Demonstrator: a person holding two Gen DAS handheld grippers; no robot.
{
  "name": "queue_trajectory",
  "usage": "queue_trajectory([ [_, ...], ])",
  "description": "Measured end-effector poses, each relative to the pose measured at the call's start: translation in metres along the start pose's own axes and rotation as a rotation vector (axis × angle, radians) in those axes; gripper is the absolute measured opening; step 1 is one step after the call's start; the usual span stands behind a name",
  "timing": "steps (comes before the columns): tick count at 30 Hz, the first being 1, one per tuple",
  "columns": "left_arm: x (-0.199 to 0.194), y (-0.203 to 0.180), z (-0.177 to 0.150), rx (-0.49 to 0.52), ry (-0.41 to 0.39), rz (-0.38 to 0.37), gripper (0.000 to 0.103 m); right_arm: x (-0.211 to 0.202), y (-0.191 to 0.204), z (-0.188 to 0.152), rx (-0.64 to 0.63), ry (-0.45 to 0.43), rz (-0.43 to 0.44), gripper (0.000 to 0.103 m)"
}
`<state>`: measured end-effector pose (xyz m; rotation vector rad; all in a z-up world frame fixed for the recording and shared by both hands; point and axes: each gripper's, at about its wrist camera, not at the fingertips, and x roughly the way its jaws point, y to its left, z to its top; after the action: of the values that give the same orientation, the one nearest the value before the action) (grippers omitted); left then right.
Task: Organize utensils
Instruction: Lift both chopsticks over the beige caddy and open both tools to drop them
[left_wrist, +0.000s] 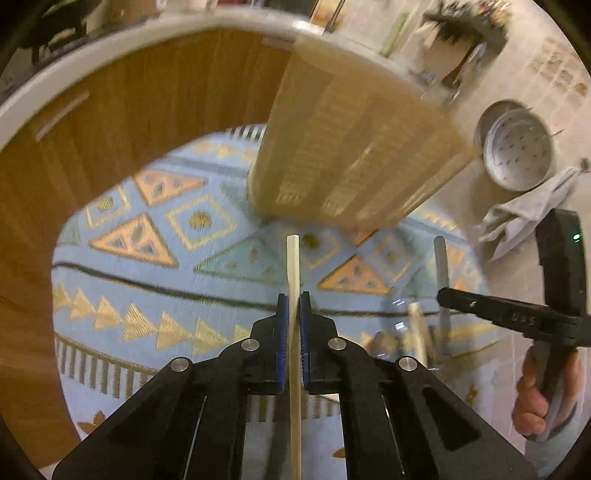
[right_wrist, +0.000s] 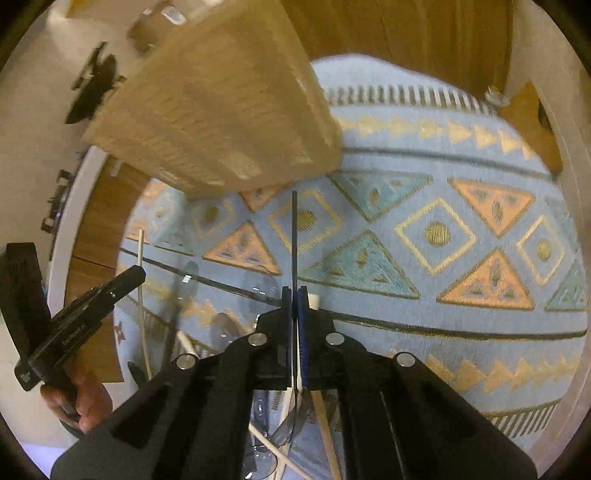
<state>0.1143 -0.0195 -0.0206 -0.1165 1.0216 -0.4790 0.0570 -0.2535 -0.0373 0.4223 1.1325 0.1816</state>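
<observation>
Left wrist view: left gripper (left_wrist: 294, 314) has its blue pads pinched on a pale wooden stick (left_wrist: 293, 280), likely a chopstick, which runs straight out past the fingertips and back under the camera. Held up in the air above the patterned blue rug (left_wrist: 147, 280). A woven tan box (left_wrist: 354, 140) sits beyond the tip, motion-blurred. Off to the side, the right gripper (left_wrist: 443, 293) is seen beside a grey utensil handle (left_wrist: 440, 258). Below it, a clear container (left_wrist: 410, 332) with another wooden stick standing in it; outline faint, so I cannot be sure of its shape.

Right wrist view: right gripper (right_wrist: 294, 299) pads pressed onto a thin dark utensil (right_wrist: 294, 236), seen edge-on; type not readable. Under the fingers, several wooden sticks (right_wrist: 325, 417) and a glassy container rim (right_wrist: 258, 454). Left gripper (right_wrist: 125, 277) shows at the side with its stick.

Progress (judgement): mid-task. Each hand carries one utensil, neither set down. Some sticks appear gathered in the clear container already; both held pieces remain to be placed. Whether more lie loose elsewhere is not visible.
</observation>
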Motion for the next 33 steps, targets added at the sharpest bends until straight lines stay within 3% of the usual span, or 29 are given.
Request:
queue_trajectory([
  [6,-0.09,-0.041,0.022,0.121,-0.342,-0.027,0.003,-0.071,0.03,0.001,-0.117,-0.224,0.093,0.002],
  [10,-0.14,-0.071,0.05,0.19,-0.561,-0.004,0.003,-0.129,0.051,0.016,-0.193,-0.464,0.123,0.002],
  [15,-0.146,-0.097,0.089,0.201,-0.773,-0.015,0.004,-0.166,0.064,0.052,-0.212,-0.704,0.053,0.002],
  [16,-0.139,-0.101,0.097,0.204,-0.821,0.026,0.004,-0.168,0.066,0.058,-0.218,-0.732,0.026,0.002],
  [20,-0.114,-0.099,0.119,0.173,-0.901,0.085,0.004,-0.154,0.072,0.085,-0.238,-0.813,-0.1,0.002],
  [22,-0.1,-0.092,0.126,0.15,-0.922,0.04,0.004,-0.142,0.071,0.093,-0.242,-0.841,-0.161,0.002],
  [24,-0.093,-0.075,0.128,0.146,-0.921,-0.057,0.004,-0.125,0.071,0.097,-0.25,-0.851,-0.202,0.002],
  [33,-0.057,-0.066,0.135,0.158,-0.915,0.074,0.004,-0.078,0.065,0.105,-0.283,-0.832,-0.256,0.002],
])
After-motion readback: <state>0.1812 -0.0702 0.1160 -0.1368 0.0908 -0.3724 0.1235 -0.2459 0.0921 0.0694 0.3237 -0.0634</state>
